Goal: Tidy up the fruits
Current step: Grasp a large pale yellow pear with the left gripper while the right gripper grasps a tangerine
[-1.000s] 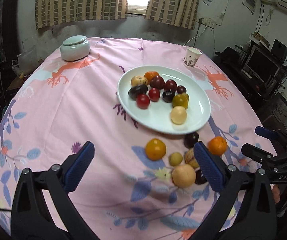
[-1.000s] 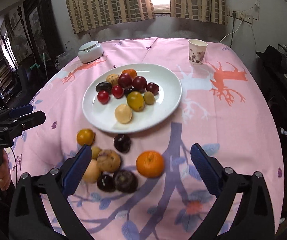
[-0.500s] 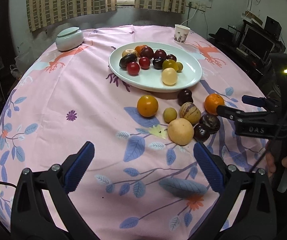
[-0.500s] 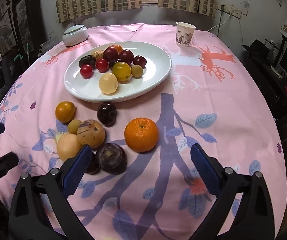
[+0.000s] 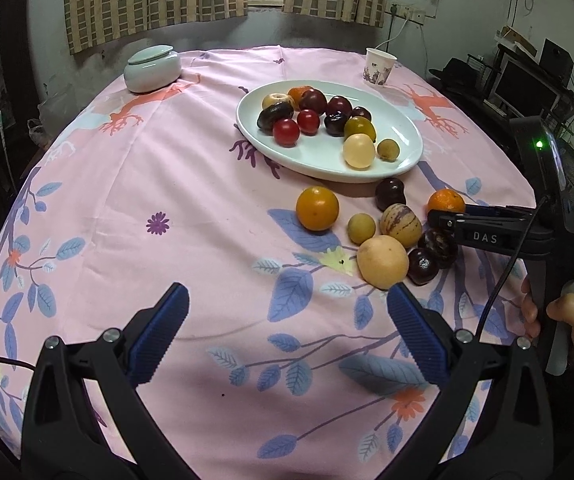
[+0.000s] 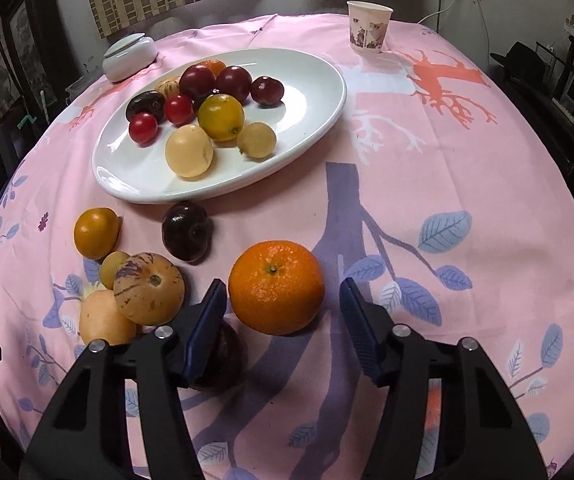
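A dark purple fruit (image 6: 223,360) was largely hidden behind the left finger of the right tongs (image 6: 283,312) in the right wrist view, and the pale yellow fruit (image 6: 103,318) to the left of those tongs was half covered by the striped melon-like fruit (image 6: 149,288). The right tongs were seen spread, with the orange mandarin (image 6: 276,286) set between the fingertips and no contact with the pads made out. In the left wrist view the same mandarin (image 5: 445,202) was partly masked by the dark fingers of the right tongs (image 5: 443,218), so the gap there could not be judged.

The left tongs (image 5: 287,312) were held wide and empty over bare pink cloth of the surface (image 5: 167,184); only an edge of them was caught at the far left of the right wrist view. The pale yellow fruit (image 5: 383,262) lay just ahead of their right finger. Two dark fruits (image 5: 431,256) beside it were shown whole only in the left wrist view.

Beyond both tongs the white plate (image 6: 315,120) was seen carrying red, dark, yellow and pale fruits; the orange one at its back was mostly hidden. A paper cup (image 6: 368,26) and a lidded jar (image 5: 152,68) stood farther off.
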Available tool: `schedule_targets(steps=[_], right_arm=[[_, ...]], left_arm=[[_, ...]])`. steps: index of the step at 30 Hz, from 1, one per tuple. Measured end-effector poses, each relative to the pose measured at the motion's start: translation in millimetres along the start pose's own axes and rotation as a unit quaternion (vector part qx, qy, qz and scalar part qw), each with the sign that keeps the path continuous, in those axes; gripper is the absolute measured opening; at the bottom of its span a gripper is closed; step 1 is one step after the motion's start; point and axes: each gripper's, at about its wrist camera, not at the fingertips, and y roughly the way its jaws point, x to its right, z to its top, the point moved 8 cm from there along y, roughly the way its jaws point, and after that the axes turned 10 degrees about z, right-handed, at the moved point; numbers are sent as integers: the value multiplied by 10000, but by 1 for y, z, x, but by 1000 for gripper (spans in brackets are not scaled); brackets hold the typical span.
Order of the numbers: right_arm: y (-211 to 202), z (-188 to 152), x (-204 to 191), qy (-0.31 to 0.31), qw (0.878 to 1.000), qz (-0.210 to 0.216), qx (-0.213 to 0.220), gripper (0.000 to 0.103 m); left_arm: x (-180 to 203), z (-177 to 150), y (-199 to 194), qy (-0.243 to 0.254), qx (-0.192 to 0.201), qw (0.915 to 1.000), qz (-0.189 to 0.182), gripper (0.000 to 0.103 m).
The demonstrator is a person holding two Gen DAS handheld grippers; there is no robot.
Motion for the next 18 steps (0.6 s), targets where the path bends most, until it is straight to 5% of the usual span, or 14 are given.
schedule_targets(steps=[5, 11, 18], right_arm=[[-7, 2, -7, 152, 9994, 286, 149, 45], [-72, 2, -33, -210, 9953, 416, 854, 45], [-101, -33, -21, 93, 9933, 721, 894, 46]], left_arm=[[2, -2, 0, -17, -42, 10000, -58, 101], [15, -4, 9, 125, -214, 9996, -116, 101], [50, -12, 41, 529, -493, 9974, 68, 101]])
